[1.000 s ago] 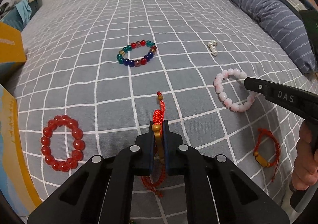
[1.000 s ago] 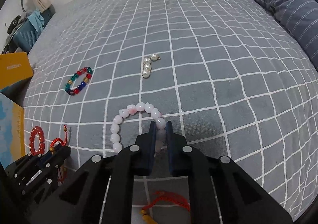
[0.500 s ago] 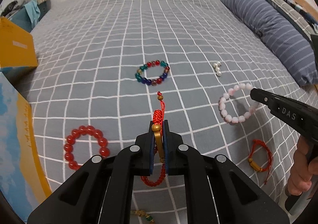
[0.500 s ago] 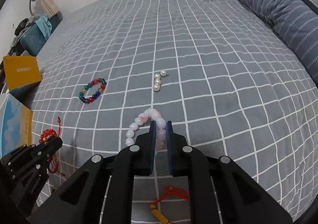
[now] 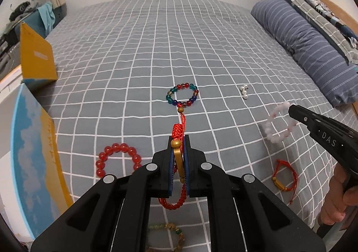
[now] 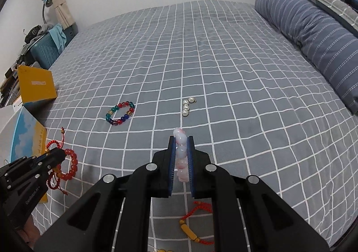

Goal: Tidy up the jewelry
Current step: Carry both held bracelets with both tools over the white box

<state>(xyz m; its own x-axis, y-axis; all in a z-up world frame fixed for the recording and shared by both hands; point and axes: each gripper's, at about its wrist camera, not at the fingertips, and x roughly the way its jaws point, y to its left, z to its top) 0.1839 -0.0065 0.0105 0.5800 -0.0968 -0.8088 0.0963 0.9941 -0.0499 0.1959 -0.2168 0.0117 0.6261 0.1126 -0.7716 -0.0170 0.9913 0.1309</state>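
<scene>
Both grippers were clamped down tight here. The left gripper [image 5: 178,158] had its jaws pressed onto the gold tube of a red cord bracelet [image 5: 178,131], with the knotted cord and a little bead sticking out past the tips and the loop dangling underneath, clear of the bed [image 5: 156,50]. The right gripper [image 6: 181,155] was pinching a pink bead bracelet [image 6: 180,151], beads stacked right between the blue pads [image 6: 171,162]; from the left wrist view it hung blurry off the tips, up off the bedcover.

Using the multicolor bead bracelet [image 5: 182,95] as the landmark: it lay flat on the bed, just past the left gripper's tips. The pearl piece [image 5: 244,91] sat to its right, well apart. A red bead bracelet [image 5: 118,159] lay nearer the camera and to the left of it. A second red cord bracelet [image 5: 284,176] lay nearer and far to the right, below the right gripper. The striped pillow [image 5: 308,48] was way off right, a yellow box [image 5: 37,55] off left.
</scene>
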